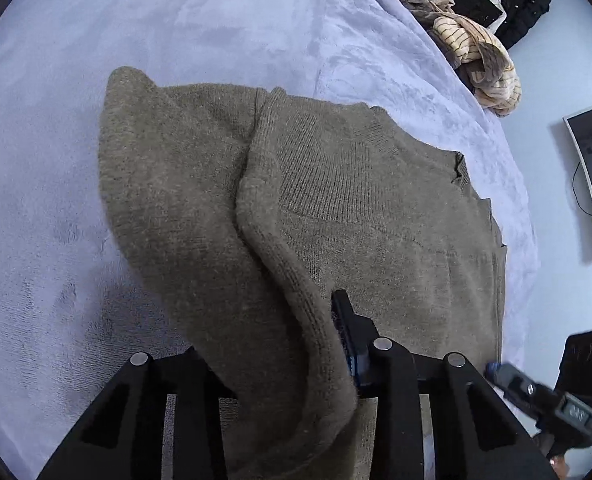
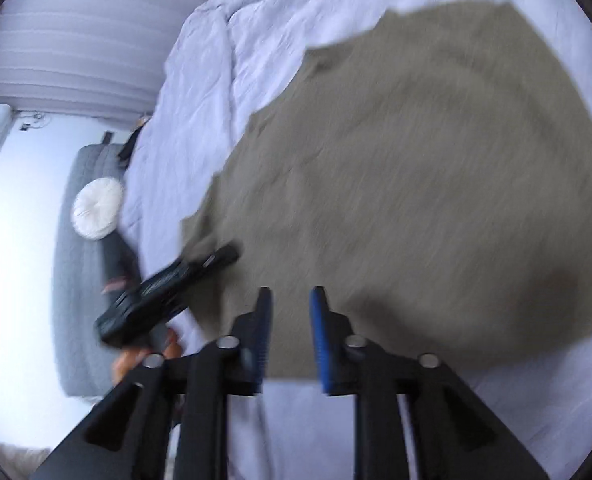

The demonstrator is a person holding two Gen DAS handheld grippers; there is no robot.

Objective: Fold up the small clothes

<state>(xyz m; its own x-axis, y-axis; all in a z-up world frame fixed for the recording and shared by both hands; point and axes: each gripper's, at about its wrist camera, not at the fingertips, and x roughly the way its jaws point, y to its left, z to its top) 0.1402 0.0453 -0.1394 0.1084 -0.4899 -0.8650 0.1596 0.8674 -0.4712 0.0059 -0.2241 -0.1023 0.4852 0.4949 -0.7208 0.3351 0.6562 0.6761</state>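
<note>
Lying across a pale lilac bed cover (image 1: pixel 223 20) is an olive knit sweater (image 1: pixel 376 200), its body spreading flat toward the right while one sleeve is folding over the front and running toward the near edge. The left gripper (image 1: pixel 296 360) is pinching that sleeve: the cuff end is draping between its jaws, hiding the left finger, with the right finger pressing against the knit. In the right wrist view, blurred by motion, the right gripper (image 2: pixel 291 304) is hovering just over the sweater's near hem, jaws standing slightly apart with nothing between them, blue pads (image 2: pixel 320 340) facing each other. A heap of striped clothes (image 1: pixel 480 60) is sitting at the far right of the bed
</note>
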